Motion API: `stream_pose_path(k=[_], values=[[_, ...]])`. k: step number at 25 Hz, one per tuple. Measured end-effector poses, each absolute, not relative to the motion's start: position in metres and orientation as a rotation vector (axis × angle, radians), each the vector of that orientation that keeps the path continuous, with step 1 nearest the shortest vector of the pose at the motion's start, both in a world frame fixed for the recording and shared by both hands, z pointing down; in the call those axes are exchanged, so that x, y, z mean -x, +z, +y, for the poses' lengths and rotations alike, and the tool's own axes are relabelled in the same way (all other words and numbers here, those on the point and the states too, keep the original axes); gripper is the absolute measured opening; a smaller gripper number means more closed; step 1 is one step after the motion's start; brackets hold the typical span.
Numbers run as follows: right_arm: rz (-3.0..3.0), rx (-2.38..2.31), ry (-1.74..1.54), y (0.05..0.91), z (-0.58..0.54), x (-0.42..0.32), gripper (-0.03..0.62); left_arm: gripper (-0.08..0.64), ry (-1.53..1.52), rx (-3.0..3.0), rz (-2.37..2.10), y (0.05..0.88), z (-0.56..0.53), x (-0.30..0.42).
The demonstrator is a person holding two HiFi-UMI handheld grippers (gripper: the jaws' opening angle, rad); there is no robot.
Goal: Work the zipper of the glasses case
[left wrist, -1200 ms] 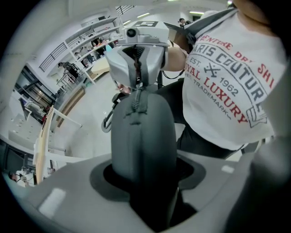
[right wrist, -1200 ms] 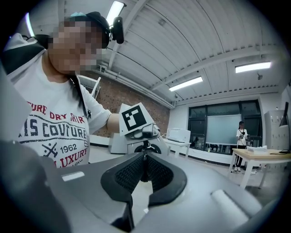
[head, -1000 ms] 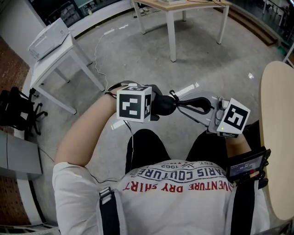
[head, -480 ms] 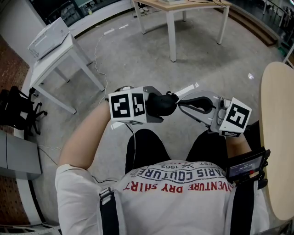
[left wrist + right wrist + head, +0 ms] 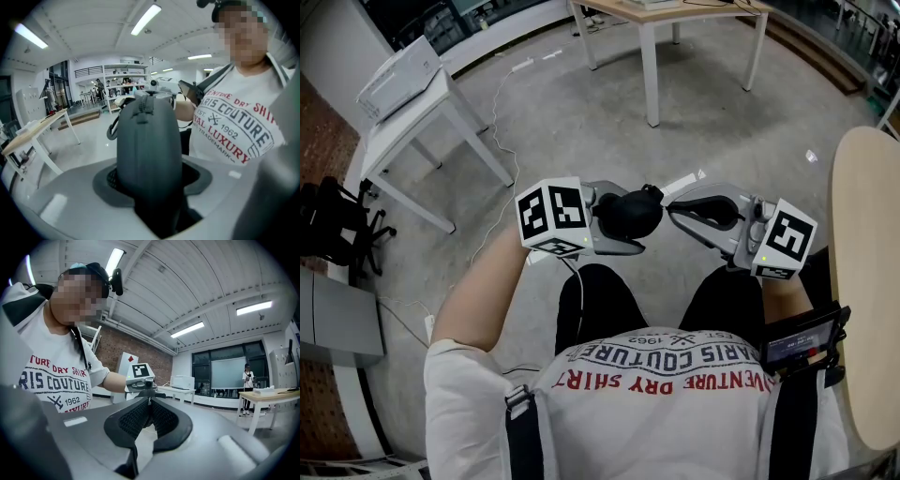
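A black glasses case (image 5: 633,214) is held in the air over the person's lap, clamped at one end by my left gripper (image 5: 622,221). In the left gripper view the case (image 5: 147,150) stands upright between the jaws, its zipper (image 5: 148,105) running up the middle. My right gripper (image 5: 667,202) meets the case's free end from the right. In the right gripper view its pads (image 5: 133,420) are nearly together, pinching the thin zipper pull (image 5: 149,401). The left gripper's marker cube (image 5: 141,371) shows just beyond.
A white table (image 5: 412,127) with a white box stands at the upper left, another table (image 5: 652,56) at the top. A round beige tabletop (image 5: 862,281) lies close on the right. A black chair (image 5: 333,230) and a floor cable (image 5: 499,122) are on the left.
My left gripper has shifted left and turned, rolling the case with it. The right gripper has followed slightly up and left, staying at the case's end.
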State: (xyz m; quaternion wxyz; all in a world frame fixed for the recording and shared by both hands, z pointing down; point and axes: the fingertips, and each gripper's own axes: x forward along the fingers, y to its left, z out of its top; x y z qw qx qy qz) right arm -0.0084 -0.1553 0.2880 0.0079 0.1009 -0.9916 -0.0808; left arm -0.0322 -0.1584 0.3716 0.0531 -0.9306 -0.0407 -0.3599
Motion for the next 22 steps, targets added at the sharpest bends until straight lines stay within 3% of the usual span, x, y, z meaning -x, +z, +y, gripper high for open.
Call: stream_pose_path(k=[22], values=[[-3.197,-0.316,-0.146,0.277,-0.162,0.003,0.018,0.247,-0.421,3.298,-0.160,0.326,-0.153,0.014]])
